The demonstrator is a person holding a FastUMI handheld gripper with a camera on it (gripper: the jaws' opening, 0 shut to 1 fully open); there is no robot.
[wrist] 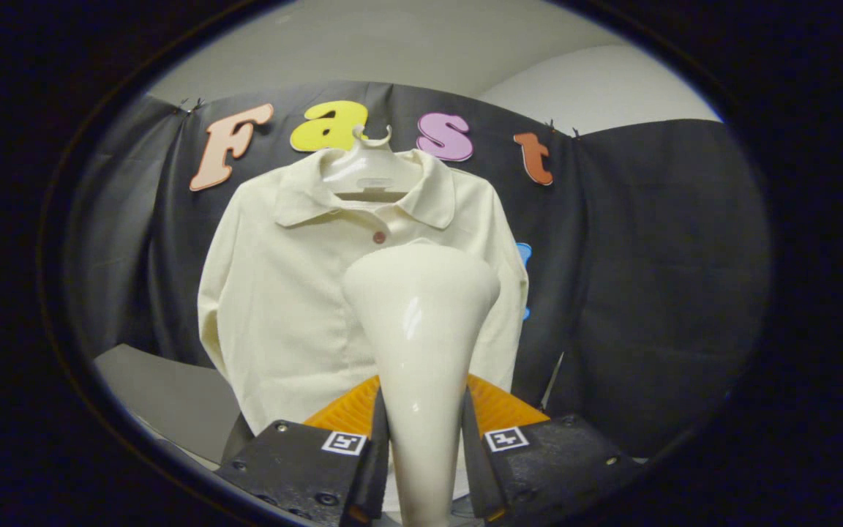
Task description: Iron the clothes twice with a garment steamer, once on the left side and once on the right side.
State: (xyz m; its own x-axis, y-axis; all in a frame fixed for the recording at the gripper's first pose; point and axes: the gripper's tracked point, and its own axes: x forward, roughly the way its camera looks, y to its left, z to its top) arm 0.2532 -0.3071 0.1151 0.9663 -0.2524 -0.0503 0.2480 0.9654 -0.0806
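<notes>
The garment steamer (421, 329) stands upright between the two fingers of the hand-held gripper (421, 446), both pressing its handle. Beyond its head hangs a shirt (282, 293) on a hanger (369, 172) against the booth's cloth wall (648, 278). The desk (165, 395) lies below, left of the shirt.

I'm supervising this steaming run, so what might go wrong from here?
The gripper has its jaws shut on the steamer's smooth, glossy, tapering handle, so it may slip or twist. The shirt hangs loose on a hanger, so it may swing away under pressure. The steamer head hides the cloth directly ahead.
</notes>
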